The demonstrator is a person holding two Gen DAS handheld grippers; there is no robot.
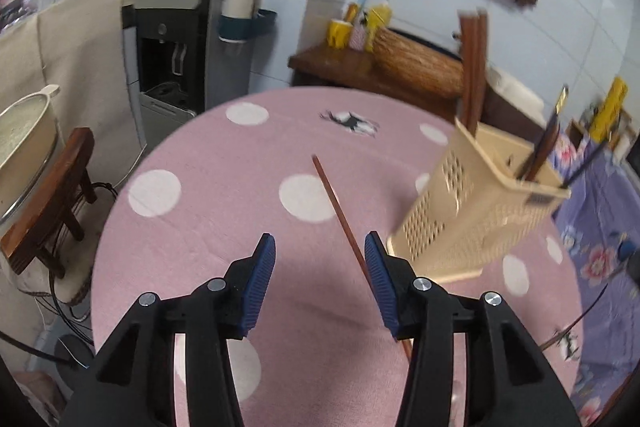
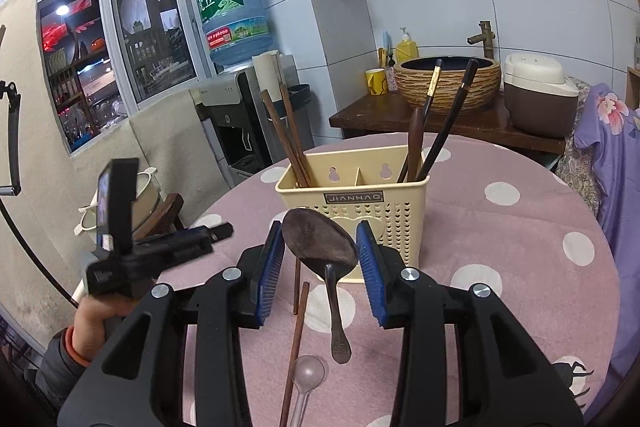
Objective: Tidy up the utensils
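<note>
In the left wrist view the left claw (image 1: 320, 247) stands about half open with nothing between its pads, low in the frame over the pink spotted tabletop (image 1: 192, 235). A single brown chopstick (image 1: 340, 217) lies flat on the cloth, its long axis running from the middle of the frame down to the lower right, where its near end slips behind the right-hand pad; whether it touches that pad I cannot tell. It looks light, thin and stiff, likely to roll or skid on the cloth, so a pinch across its middle, square to its length, seems the surest hold. To the right the cream utensil holder (image 1: 472, 223) stands on the tabletop with chopsticks upright in it. In the right wrist view the right claw (image 2: 320, 247) is partly closed at centre frame on the bowl of a dark metal spoon (image 2: 320, 241), pads at either edge of the bowl, handle hanging down toward the bottom of the frame. The spoon is rigid, smooth and probably slippery, and held by the bowl it may swing. Beneath it more chopsticks (image 2: 296, 343) and a clear plastic spoon (image 2: 306, 375) lie lengthwise on the cloth.
</note>
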